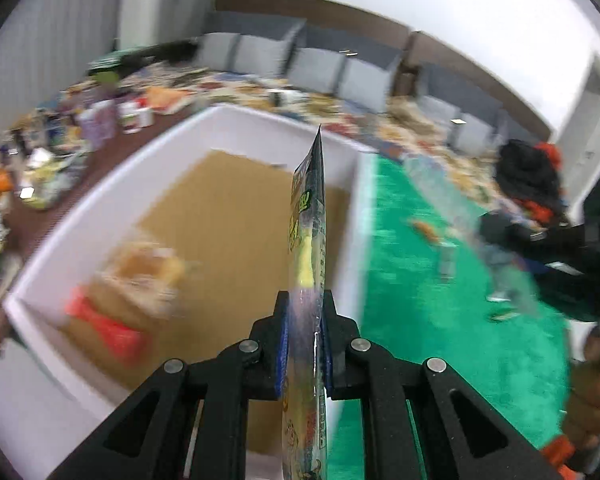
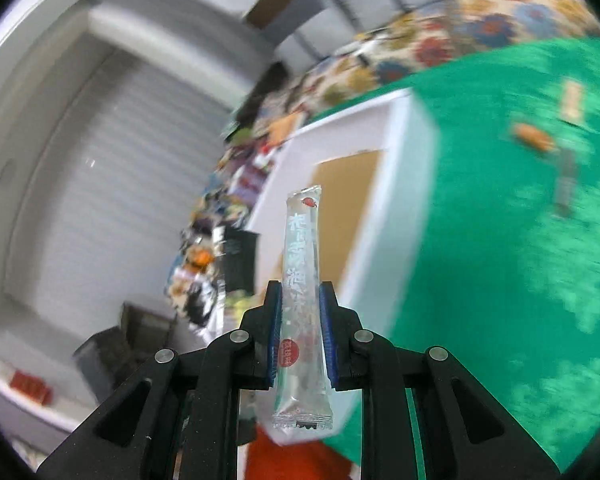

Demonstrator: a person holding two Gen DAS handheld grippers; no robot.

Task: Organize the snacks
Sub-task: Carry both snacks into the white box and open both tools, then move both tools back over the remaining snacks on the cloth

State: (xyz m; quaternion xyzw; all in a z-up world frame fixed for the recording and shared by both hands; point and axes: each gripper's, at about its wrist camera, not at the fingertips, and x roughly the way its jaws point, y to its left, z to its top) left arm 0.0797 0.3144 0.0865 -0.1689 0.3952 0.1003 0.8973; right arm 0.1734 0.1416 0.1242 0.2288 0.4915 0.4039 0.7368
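My left gripper is shut on a flat printed snack packet, held edge-on above the right side of a white box with a brown cardboard floor. A blurred tan and red snack pack lies in the box at the left. My right gripper is shut on a long clear stick sachet with white lettering and a red seal, held upright near the same white box. The right gripper also shows at the right of the left wrist view.
A green cloth covers the surface right of the box, with small snacks loose on it. A heap of assorted snacks and bottles lies beyond the box on the left. A flowered carpet and grey chairs stand behind.
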